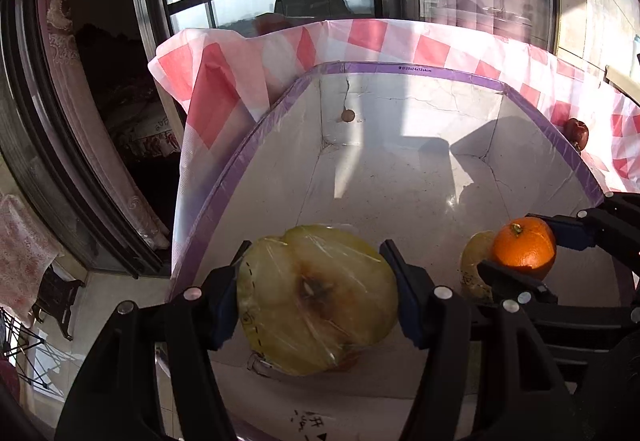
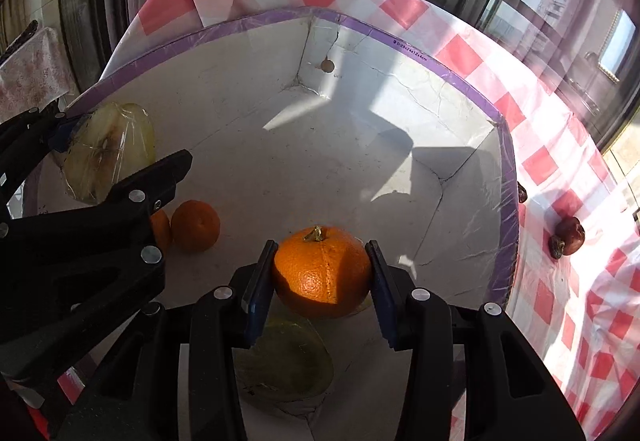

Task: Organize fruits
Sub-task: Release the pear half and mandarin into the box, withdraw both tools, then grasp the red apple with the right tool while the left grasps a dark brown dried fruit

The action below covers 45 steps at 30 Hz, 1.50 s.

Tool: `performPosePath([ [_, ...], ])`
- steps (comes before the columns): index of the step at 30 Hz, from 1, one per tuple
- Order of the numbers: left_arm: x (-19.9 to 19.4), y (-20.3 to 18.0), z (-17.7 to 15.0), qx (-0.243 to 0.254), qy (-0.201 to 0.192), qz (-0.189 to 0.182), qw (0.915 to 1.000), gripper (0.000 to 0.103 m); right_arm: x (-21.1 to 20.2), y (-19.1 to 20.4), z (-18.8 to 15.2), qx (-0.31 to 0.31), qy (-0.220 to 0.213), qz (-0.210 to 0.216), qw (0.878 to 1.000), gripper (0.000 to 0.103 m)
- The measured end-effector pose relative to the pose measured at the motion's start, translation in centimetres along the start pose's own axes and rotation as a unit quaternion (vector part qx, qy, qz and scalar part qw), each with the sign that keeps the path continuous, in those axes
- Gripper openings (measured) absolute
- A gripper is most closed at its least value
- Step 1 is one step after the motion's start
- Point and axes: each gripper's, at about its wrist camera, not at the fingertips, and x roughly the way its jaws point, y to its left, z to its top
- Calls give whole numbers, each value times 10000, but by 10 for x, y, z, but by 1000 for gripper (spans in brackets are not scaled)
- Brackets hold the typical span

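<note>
Step in hand: carrying two fruits over the white box (image 2: 472, 161), both above its floor, neither set down yet, by judgement from the clear gap under each.
Left gripper (image 1: 316, 285): clenched on the wrapped apple half (image 1: 316, 297), pads pressing its two sides, cut face and dark core turned toward the camera, cling film wrinkled over it.
Apple half, place: held above the near left part of the box floor; from the right wrist view it hangs at the left wall (image 2: 108, 153).
Fruits already in the box: two small oranges (image 2: 196, 225) side by side on the floor between the grippers, one half hidden behind a left finger; a pale wrapped fruit piece (image 2: 284, 361) lying below the right gripper.
Right gripper (image 2: 322, 273): clenched on the large orange (image 2: 322, 273), stem up, pads on its left and right flanks.
Large orange, place: held above the near right floor, directly over the pale piece.
Outside the box: a dark red fruit (image 2: 570, 235) on the checked cloth (image 2: 560, 161) over the tabletop, just beside the right wall.
Next move calls for: lowering each fruit onto bare floor, shifting the orange sideways off the pale piece, then releasing; likely collecting the red fruit afterwards.
</note>
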Motion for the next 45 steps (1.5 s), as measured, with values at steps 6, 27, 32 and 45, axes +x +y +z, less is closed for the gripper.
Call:
performPosePath([
  [6, 2, -6, -1, 358, 80, 57, 9993, 65, 4, -5, -1, 169, 168, 257, 9994, 47],
  [27, -130, -49, 24, 51, -2840, 523, 9574, 101, -108, -89, -57, 1276, -2753, -356, 9522, 86],
  [32, -162, -110, 33, 269, -3531, -764, 9321, 101, -109, -170, -113, 2331, -3056, -520, 9217, 86],
  [45, 19, -297, 34, 510, -293, -3311, 9418, 101, -21, -332, -238, 4539, -1208, -1172, 8750, 86],
])
